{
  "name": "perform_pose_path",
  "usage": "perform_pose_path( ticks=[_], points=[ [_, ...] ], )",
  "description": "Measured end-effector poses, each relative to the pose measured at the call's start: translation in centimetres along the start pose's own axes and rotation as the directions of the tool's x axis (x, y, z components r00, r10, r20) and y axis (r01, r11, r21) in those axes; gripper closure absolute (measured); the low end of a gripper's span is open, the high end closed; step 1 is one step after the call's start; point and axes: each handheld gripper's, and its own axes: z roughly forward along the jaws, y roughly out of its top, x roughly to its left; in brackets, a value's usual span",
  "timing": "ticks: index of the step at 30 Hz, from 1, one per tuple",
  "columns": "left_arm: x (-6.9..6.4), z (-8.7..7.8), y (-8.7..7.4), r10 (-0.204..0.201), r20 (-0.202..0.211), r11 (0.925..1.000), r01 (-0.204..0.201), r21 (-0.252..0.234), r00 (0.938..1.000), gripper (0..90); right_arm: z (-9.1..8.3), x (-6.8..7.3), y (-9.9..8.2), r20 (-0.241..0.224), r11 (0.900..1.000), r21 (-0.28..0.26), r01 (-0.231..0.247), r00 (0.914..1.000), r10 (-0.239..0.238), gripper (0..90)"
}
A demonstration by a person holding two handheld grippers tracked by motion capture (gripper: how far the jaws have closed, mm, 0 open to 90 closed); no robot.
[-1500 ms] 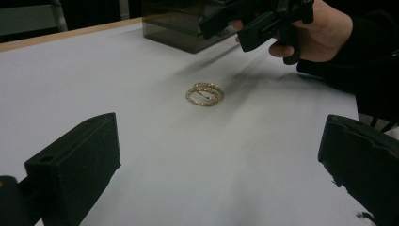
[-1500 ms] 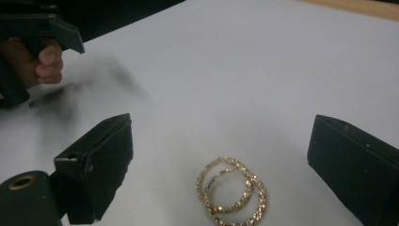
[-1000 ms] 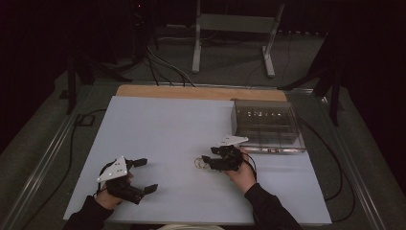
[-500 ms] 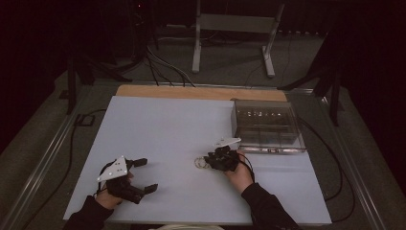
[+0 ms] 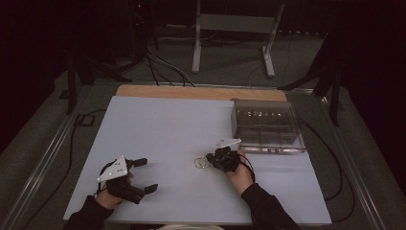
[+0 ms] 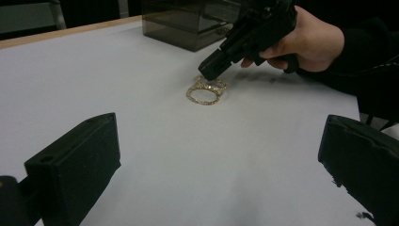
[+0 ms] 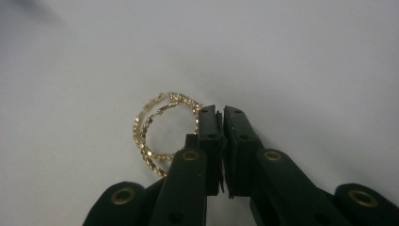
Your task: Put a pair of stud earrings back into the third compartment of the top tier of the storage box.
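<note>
Gold hoops [image 7: 160,134], a thin linked pair, lie flat on the white table [image 5: 158,129], touching the left side of the right gripper [image 7: 220,117], whose jaws are pressed together; whether wire is pinched, I cannot tell. They look light, springy, easily bent; pinch the rim. Beyond, the left gripper [image 5: 139,175] rests with jaws wide, empty.

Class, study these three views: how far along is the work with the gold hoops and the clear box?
Done: little that shows; the gold hoops lie on the white table, outside the clear box. In hand: the right gripper, jaws nearly together, sits at the hoops' edge; whether it grips them is unclear. The left gripper rests open, apart. Left: probably lifting the hoops, perhaps to the box.
</note>
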Motion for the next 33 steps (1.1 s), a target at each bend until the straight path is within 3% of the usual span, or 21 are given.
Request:
perform_pose_path(
  ticks=[13, 22, 33],
  points=[
    [0.1, 0.0, -0.1, 0.002, 0.003, 1.0000, -0.002, 0.004, 1.0000, 0.5, -2.0, -0.5, 0.5, -0.019, 0.9982, -0.051, -0.031, 0.9994, 0.030, 87.1],
    [0.1, 0.1, -0.1, -0.003, 0.003, 1.0000, 0.003, 0.002, 1.0000, 0.5, -3.4, 0.1, 1.2, -0.013, 0.9964, -0.085, 0.007, 0.9999, -0.008, 87.0],
    [0.1, 0.1, -0.1, -0.005, 0.003, 1.0000, 0.005, 0.004, 1.0000, 0.5, -4.5, 0.3, 1.9, -0.023, 0.9950, -0.098, 0.021, 0.9995, -0.023, 87.0]
  ],
)
